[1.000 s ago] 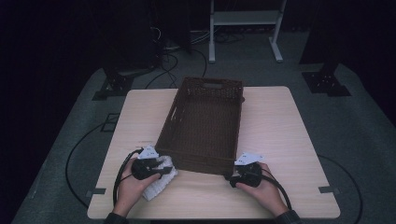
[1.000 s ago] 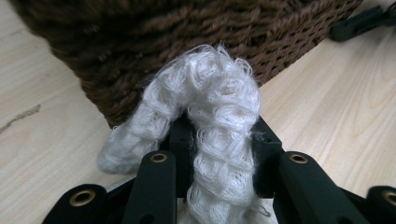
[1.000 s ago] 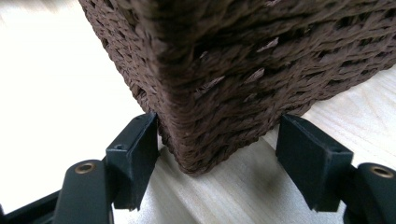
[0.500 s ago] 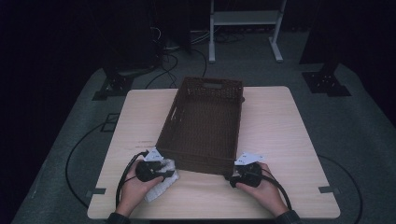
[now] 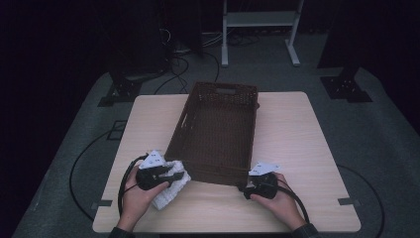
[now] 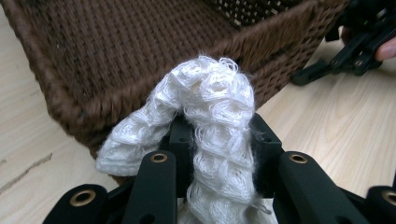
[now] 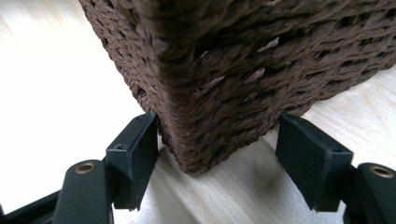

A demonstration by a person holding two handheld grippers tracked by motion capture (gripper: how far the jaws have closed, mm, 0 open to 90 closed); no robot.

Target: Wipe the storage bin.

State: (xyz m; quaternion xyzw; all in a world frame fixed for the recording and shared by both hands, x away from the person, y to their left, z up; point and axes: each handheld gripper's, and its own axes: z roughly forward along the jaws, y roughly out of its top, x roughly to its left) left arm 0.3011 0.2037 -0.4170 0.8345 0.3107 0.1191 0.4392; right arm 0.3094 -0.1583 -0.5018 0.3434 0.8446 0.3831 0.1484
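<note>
A lab or recording studio is suggested: a single pale wooden surface (image 5: 297, 148) is set on grey carpet (image 5: 381, 148) amid darkness, ringed by black stand bases (image 5: 345, 89), trailing cables (image 5: 183, 54) and a white metal frame (image 5: 257, 20).

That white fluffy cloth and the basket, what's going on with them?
A person works two handheld tools at a table. The left claw is clamped on a white knitted cloth, held just in front of the brown wicker basket. The right claw straddles the basket's near corner, one jaw touching the weave, the other apart from it.
</note>
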